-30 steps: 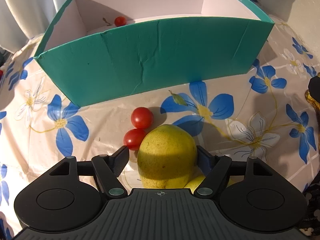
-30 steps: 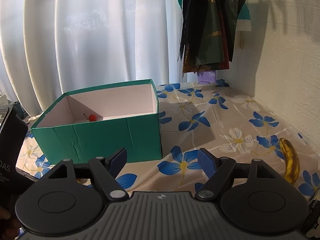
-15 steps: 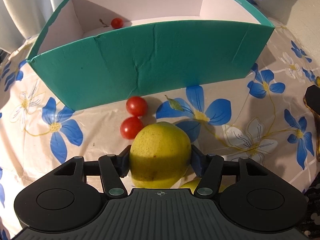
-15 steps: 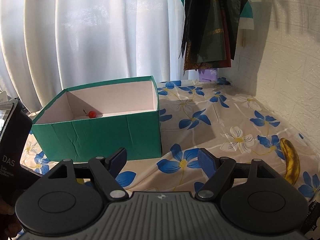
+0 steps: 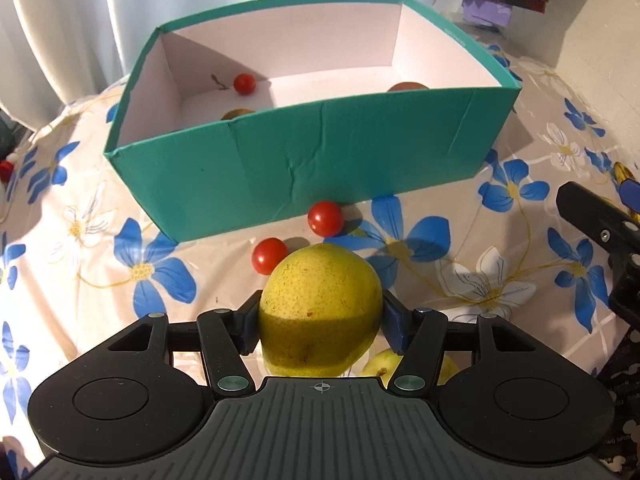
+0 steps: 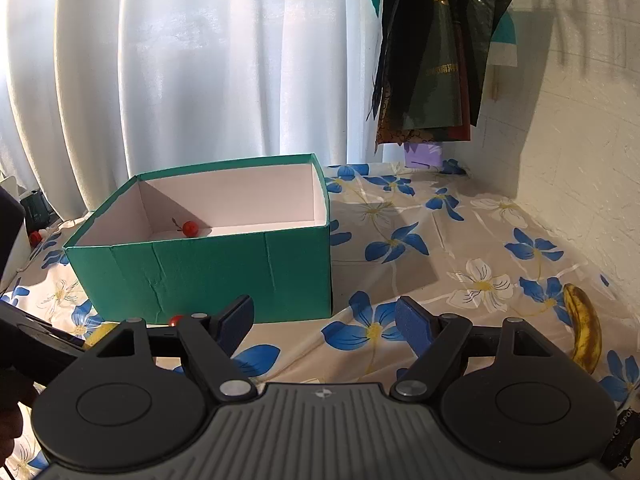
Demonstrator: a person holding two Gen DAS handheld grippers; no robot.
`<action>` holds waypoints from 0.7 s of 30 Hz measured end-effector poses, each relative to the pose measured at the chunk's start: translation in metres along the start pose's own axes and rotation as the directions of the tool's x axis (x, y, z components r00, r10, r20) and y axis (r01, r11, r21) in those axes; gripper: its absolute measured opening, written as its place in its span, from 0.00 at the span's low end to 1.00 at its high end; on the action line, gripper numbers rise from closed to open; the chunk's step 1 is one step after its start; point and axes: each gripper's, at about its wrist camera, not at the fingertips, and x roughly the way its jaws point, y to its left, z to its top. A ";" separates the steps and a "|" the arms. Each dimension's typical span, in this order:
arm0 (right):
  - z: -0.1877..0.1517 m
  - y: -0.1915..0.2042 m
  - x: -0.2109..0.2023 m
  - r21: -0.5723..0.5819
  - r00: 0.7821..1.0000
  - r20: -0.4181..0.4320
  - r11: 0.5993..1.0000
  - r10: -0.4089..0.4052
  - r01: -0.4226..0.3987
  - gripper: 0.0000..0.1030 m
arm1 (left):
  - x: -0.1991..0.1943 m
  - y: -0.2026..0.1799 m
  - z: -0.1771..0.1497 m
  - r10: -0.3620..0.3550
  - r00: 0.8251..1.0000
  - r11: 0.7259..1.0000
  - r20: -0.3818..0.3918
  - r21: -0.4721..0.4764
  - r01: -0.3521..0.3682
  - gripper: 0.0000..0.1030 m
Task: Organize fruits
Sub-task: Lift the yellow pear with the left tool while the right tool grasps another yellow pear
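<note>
My left gripper (image 5: 320, 316) is shut on a large yellow pear (image 5: 320, 308), lifted a little off the flowered tablecloth. Two red cherry tomatoes (image 5: 269, 255) (image 5: 325, 218) lie just beyond it, in front of the green box (image 5: 304, 160). Inside the box sit a cherry tomato (image 5: 244, 83) and two partly hidden fruits (image 5: 408, 86). Under the gripper a second yellow-green pear (image 5: 384, 364) peeks out. My right gripper (image 6: 324, 324) hovers open over the cloth, nothing between its fingers. A spotted banana (image 6: 584, 328) lies to its right.
White curtains hang behind the table and dark bags (image 6: 436, 52) hang on the wall at the right. The box (image 6: 208, 268) stands left of centre in the right wrist view, with bare cloth to its right. The right gripper's black body (image 5: 600, 232) shows at the left view's right edge.
The left fingers closed onto the yellow pear and rose with it, so the box interior shows more. The right gripper stayed put and open.
</note>
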 end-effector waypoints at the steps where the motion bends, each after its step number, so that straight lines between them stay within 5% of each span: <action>1: 0.000 0.001 0.000 -0.002 1.000 -0.001 1.000 0.001 -0.001 0.76 | -0.003 0.001 0.000 0.004 1.000 1.000 0.011 0.003 -0.004 0.62; 21: -0.008 0.042 -0.009 -0.090 0.996 -0.039 0.993 0.075 -0.078 0.76 | -0.043 0.033 -0.005 0.045 0.992 0.998 0.118 -0.058 -0.038 0.62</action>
